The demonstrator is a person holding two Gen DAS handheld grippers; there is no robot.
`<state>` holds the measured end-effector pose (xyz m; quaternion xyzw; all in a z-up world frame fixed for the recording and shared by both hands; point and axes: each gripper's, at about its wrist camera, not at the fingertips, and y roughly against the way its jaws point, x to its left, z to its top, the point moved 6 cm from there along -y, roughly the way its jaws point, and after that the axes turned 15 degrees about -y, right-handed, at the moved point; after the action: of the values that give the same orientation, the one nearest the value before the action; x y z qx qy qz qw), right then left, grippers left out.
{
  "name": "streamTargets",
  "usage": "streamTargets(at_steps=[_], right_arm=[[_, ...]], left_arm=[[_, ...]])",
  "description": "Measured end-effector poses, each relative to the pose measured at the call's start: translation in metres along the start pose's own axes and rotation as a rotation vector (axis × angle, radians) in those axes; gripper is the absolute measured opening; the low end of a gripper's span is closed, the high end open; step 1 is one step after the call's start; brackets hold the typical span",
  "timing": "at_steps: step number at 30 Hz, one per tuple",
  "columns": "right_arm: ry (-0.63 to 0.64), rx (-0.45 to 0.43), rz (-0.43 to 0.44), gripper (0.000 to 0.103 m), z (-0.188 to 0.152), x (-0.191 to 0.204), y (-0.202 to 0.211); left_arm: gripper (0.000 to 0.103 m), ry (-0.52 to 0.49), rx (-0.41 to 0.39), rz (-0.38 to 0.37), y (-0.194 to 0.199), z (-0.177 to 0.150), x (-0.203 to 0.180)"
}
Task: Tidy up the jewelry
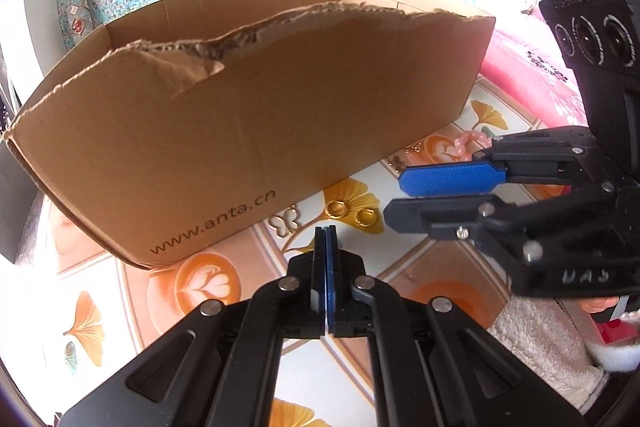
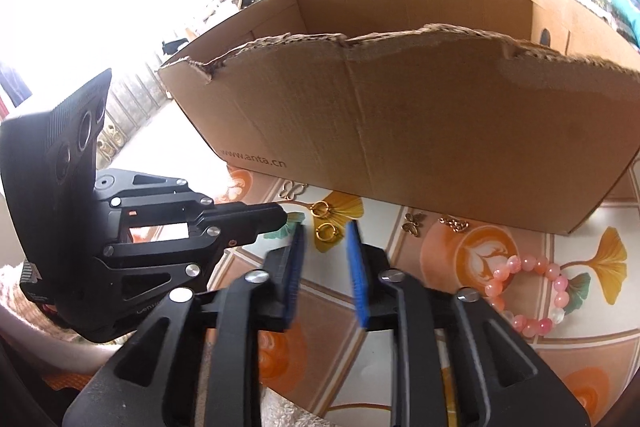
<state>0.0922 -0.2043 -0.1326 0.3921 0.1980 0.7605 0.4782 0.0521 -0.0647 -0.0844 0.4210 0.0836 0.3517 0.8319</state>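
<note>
The left gripper [image 1: 326,231] points down at the patterned tablecloth [image 1: 224,307], its blue pads pressed flat together with nothing between them. Just beyond its tip lie a pale butterfly charm [image 1: 286,223] and two gold rings [image 1: 352,213], all close to the near wall of the cardboard box [image 1: 240,131]. To the right, the right gripper [image 2: 324,231] also tilts downward, jaws parted a moderate way and empty, the gold rings showing through the gap. A fuzzy sleeve [image 1: 548,343] shows behind it. Further right lie a dark butterfly charm [image 2: 414,223], a small chain [image 2: 454,225] and a pink bead bracelet [image 2: 528,295], on open cloth clear of both grippers. The box's near rim is torn ragged and low. Its wall reads "www.anta.cn".
</note>
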Motion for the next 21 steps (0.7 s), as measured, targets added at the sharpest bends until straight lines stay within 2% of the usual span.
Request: streamTargets(at_steps=[7, 15, 17, 21], right_arm=[[0.026, -0.009, -0.066, 0.029, -0.002, 0.012, -0.015], [0.102, -0.047, -0.175, 0.016, -0.009, 0.027, -0.025], [0.111, -0.047, -0.179, 0.010, -0.009, 0.028, -0.028], [0.083, -0.043, -0.162, 0.009, -0.008, 0.024, -0.027]], left_arm=[[0.000, 0.022, 0.006, 0.015, 0.002, -0.006, 0.008], [0.000, 0.039, 0.000, 0.016, 0.002, -0.008, 0.014], [0.000, 0.037, -0.004, 0.015, 0.003, -0.008, 0.014], [0.000, 0.035, -0.012, 0.015, 0.005, -0.008, 0.013]])
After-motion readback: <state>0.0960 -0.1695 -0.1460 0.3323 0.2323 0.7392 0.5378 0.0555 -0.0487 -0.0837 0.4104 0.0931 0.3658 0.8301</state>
